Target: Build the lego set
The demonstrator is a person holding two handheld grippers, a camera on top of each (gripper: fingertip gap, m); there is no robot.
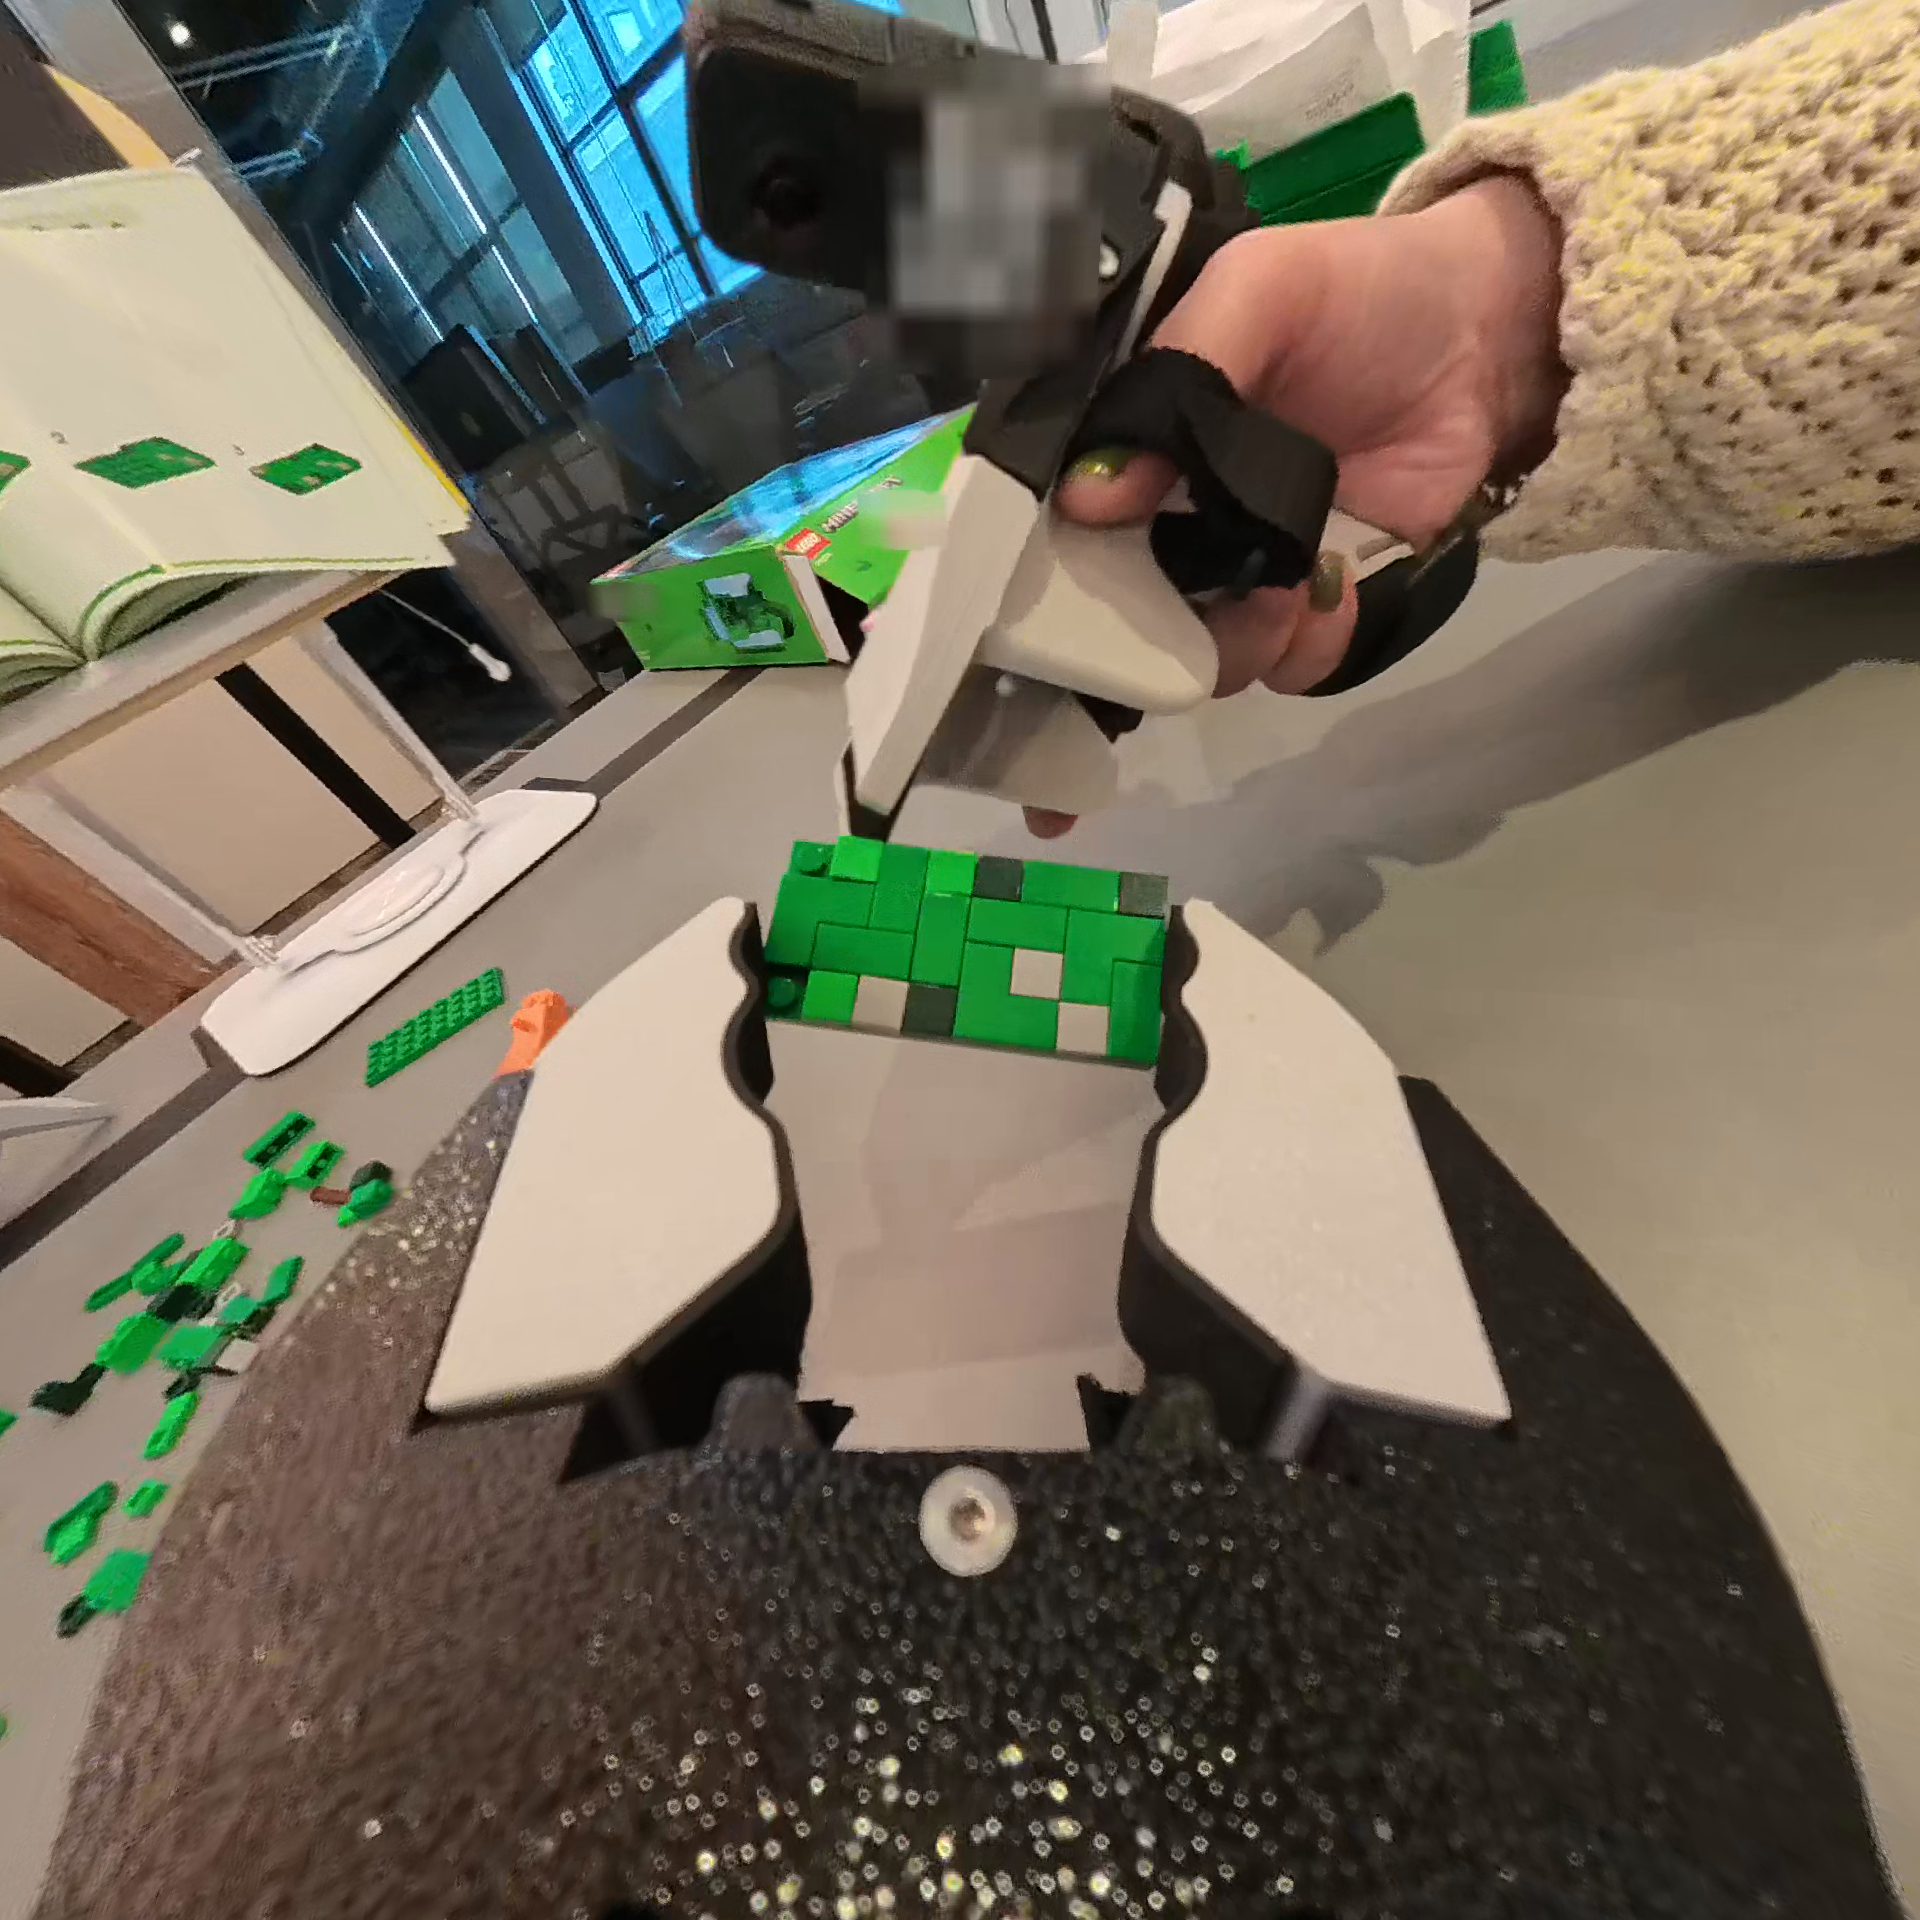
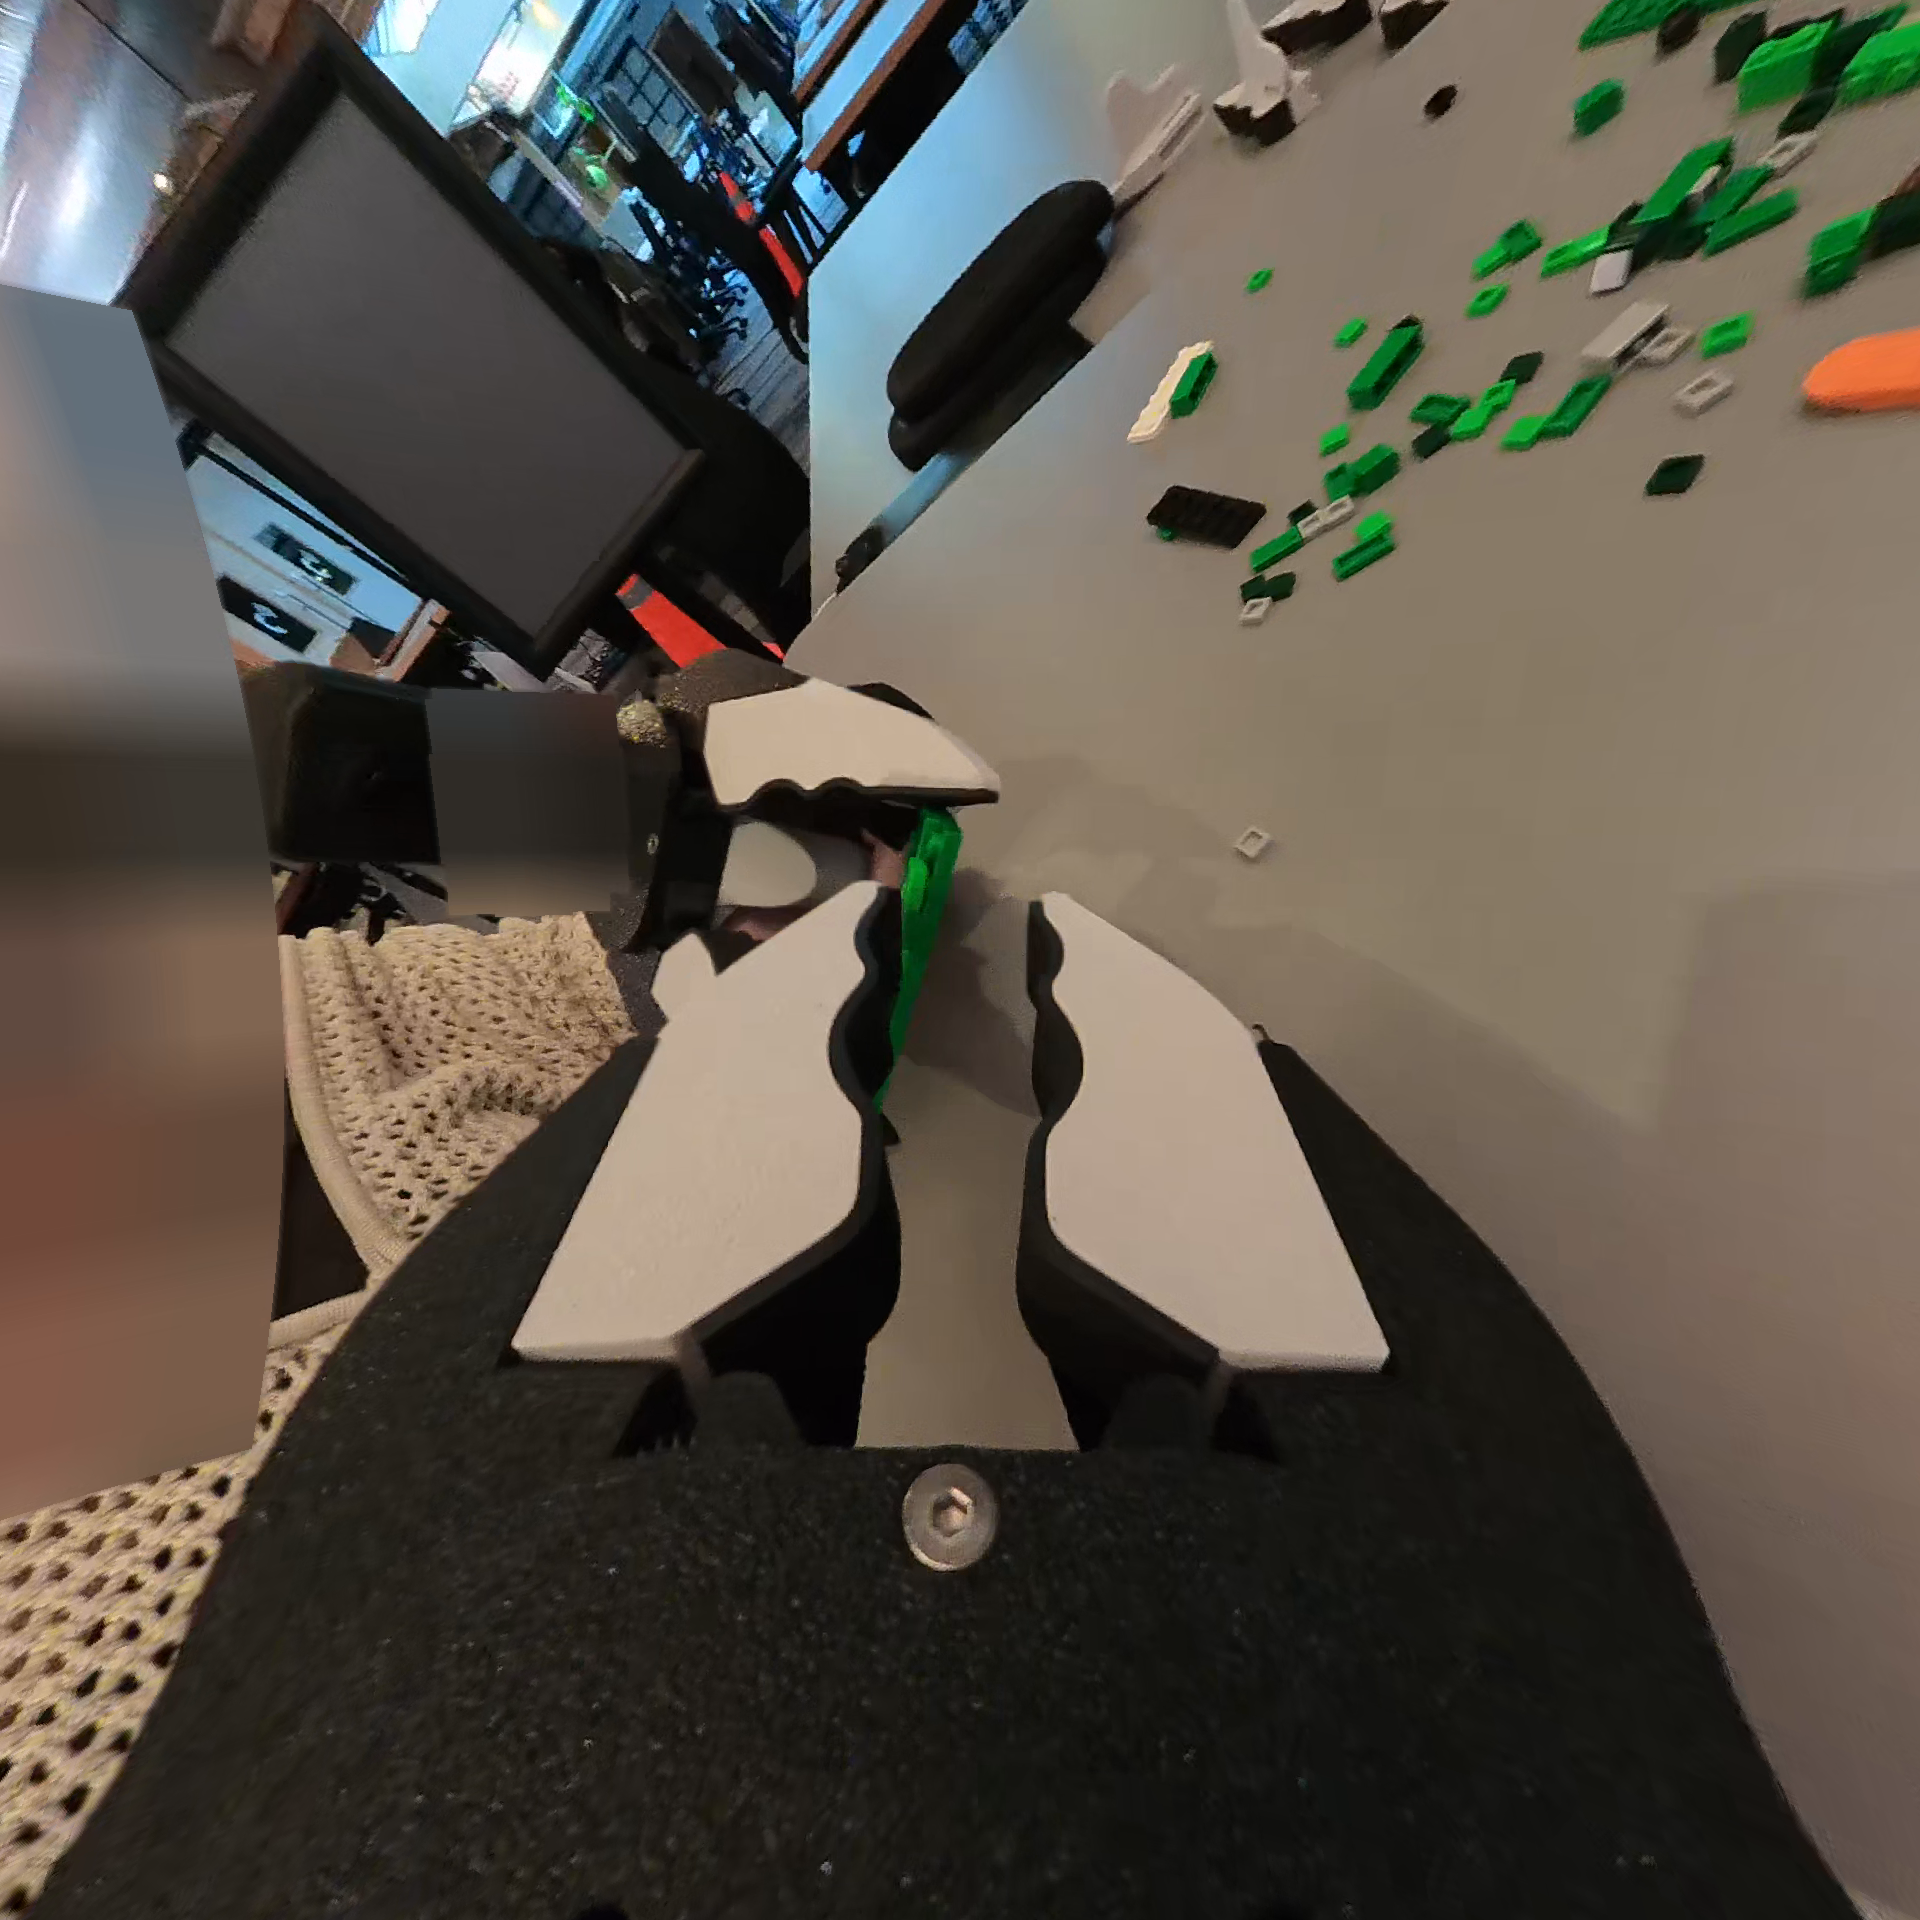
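Gripping the green panel (image 1: 961,951) by its side edges, the left gripper (image 1: 966,997) holds it flat above the table (image 1: 1558,935). Beyond, the right gripper (image 1: 883,821) touches its far edge, jaws parted, empty. Rigid but light; tiles could pop off (hold edges). Farther off: loose bricks (image 1: 177,1320), box (image 1: 727,603).

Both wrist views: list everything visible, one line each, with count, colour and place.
Tiled lego panel: one, green with grey squares, held between the left gripper's fingers.
Loose lego pieces: many, mostly green, scattered on the grey table.
Studded lego plate: one, green, table left.
Orange tool: one, among pieces.
Lego box: one, green, far table.
Instruction booklet: one, white, on stand.
Monitor: one, dark, beyond the table edge.
Left gripper: shut on panel.
Right gripper: open, at panel's edge.
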